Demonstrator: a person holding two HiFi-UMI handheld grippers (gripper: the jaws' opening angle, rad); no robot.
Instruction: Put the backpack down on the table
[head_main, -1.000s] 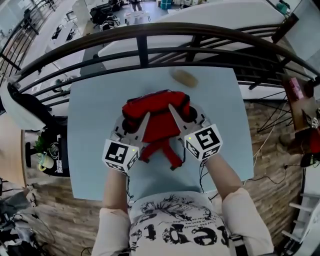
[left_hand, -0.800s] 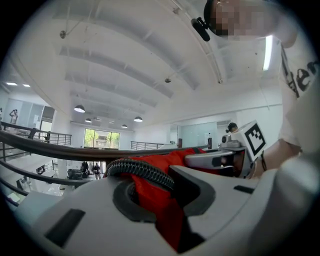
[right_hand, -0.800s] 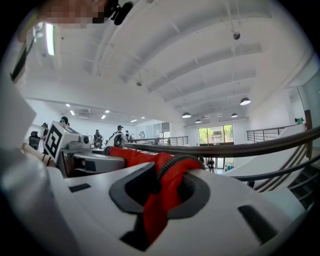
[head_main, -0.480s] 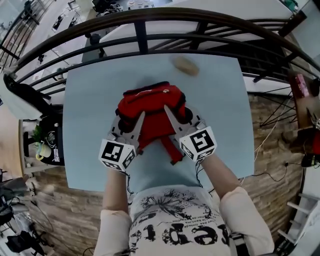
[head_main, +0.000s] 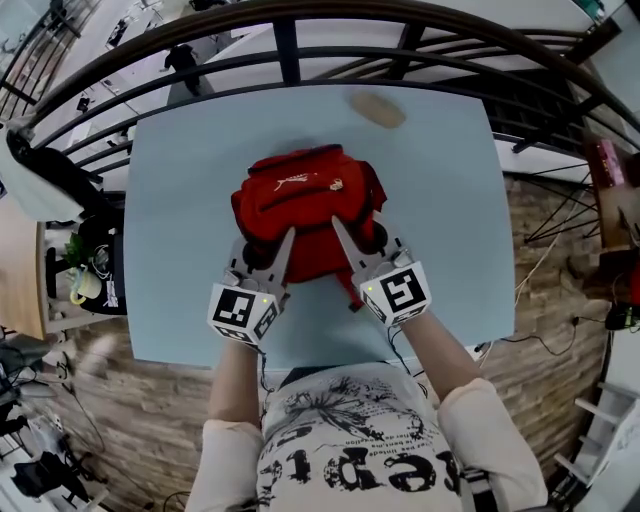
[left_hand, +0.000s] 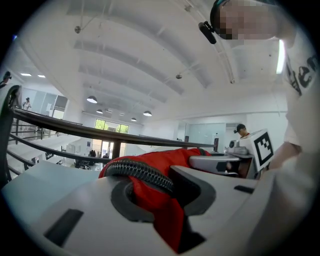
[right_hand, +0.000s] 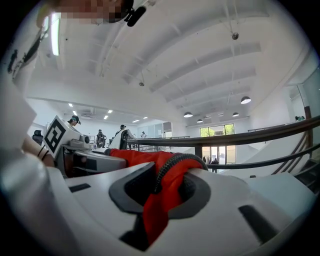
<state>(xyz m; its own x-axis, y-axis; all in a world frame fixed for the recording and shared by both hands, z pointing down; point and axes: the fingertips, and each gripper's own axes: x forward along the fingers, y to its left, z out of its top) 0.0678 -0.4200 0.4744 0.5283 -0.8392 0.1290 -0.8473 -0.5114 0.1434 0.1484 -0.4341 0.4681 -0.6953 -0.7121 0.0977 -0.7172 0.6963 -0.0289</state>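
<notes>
In the head view the red backpack (head_main: 300, 200) is over the middle of the pale blue table (head_main: 170, 200), low against its top, with its straps (head_main: 352, 290) trailing toward me. My left gripper (head_main: 263, 243) pinches the bag's near left edge. Red fabric and a black zipper (left_hand: 145, 172) lie between its jaws, which are opening slightly. My right gripper (head_main: 362, 232) is shut on the near right edge, with red cloth (right_hand: 167, 192) clamped between its pads. Whether the bag's weight rests fully on the table I cannot tell.
A small brown object (head_main: 377, 110) lies near the table's far edge. A dark metal railing (head_main: 290, 50) curves just behind the table, with a lower floor beyond. Brick-patterned floor and cables (head_main: 545, 260) surround the table on the right.
Both grippers have come down together with the backpack, which now sits lower and spreads wider against the tabletop. Its straps hang less far below the bag.
</notes>
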